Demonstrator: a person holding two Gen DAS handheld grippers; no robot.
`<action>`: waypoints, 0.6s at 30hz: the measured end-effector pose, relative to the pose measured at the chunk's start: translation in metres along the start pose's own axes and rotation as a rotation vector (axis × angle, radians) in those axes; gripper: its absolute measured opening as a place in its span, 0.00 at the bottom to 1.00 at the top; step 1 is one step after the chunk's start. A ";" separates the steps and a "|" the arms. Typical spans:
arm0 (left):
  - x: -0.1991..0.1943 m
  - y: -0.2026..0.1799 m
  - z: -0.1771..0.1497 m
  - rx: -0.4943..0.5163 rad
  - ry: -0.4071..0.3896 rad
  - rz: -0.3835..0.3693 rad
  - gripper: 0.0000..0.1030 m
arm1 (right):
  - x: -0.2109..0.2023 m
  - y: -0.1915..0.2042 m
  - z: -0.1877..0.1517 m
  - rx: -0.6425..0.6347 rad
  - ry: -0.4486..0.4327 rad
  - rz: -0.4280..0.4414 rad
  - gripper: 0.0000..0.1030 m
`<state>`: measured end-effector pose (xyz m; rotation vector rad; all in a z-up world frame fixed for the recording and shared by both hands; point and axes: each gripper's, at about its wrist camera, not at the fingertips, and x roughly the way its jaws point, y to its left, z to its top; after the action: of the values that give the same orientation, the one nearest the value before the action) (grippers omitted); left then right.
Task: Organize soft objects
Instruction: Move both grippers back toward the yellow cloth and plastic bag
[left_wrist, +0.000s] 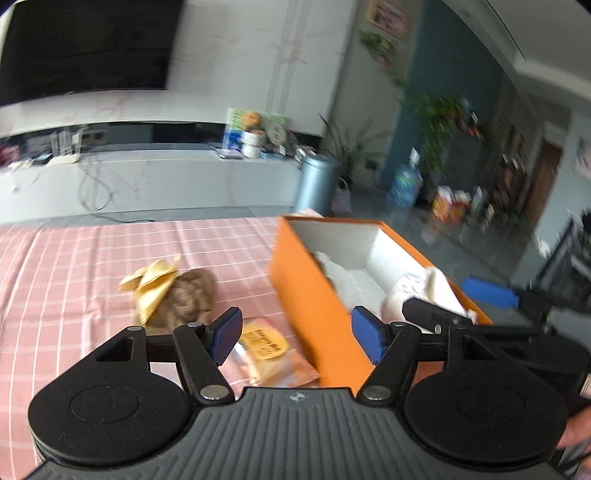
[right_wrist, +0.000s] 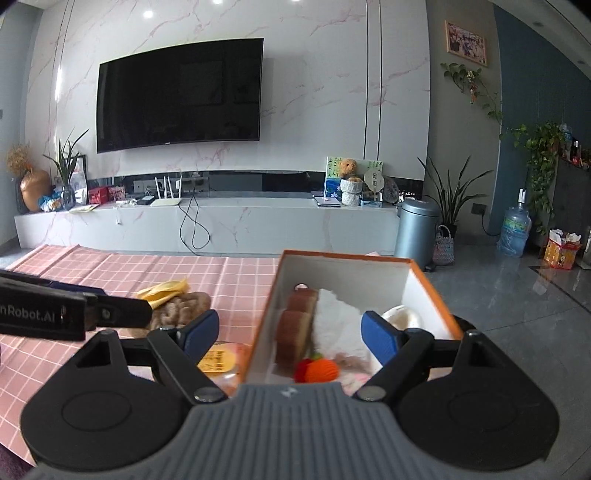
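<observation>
- Two grippers, both empty: left gripper (left_wrist: 295, 334) spread wide above the near corner of the orange box (left_wrist: 314, 295); right gripper (right_wrist: 290, 338) spread wide over the box interior.
- Inside the box: brown cake-like blocks (right_wrist: 295, 325), white fluffy cloth (right_wrist: 340, 325), orange knitted toy (right_wrist: 319, 370).
- Left on the pink checked tablecloth (left_wrist: 74, 266): brown knitted piece (left_wrist: 188, 295) under yellow fabric (left_wrist: 153, 282), plus clear packet (left_wrist: 266, 350) beside the box.

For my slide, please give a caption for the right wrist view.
Open right gripper over orange box holding white plush; brown knit item remains on pink checked cloth.
</observation>
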<state>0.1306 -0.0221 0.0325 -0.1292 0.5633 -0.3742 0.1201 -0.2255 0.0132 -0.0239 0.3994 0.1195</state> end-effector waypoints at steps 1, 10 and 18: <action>-0.002 0.005 -0.003 -0.020 -0.012 0.006 0.77 | 0.001 0.006 -0.003 -0.005 -0.001 -0.001 0.81; -0.023 0.043 -0.036 -0.046 -0.063 0.115 0.77 | 0.003 0.059 -0.032 -0.019 -0.008 0.041 0.81; -0.024 0.071 -0.062 -0.087 -0.013 0.164 0.77 | 0.016 0.092 -0.051 -0.098 0.013 0.075 0.80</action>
<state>0.1002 0.0514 -0.0232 -0.1676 0.5727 -0.1895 0.1034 -0.1351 -0.0401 -0.1061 0.4077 0.2125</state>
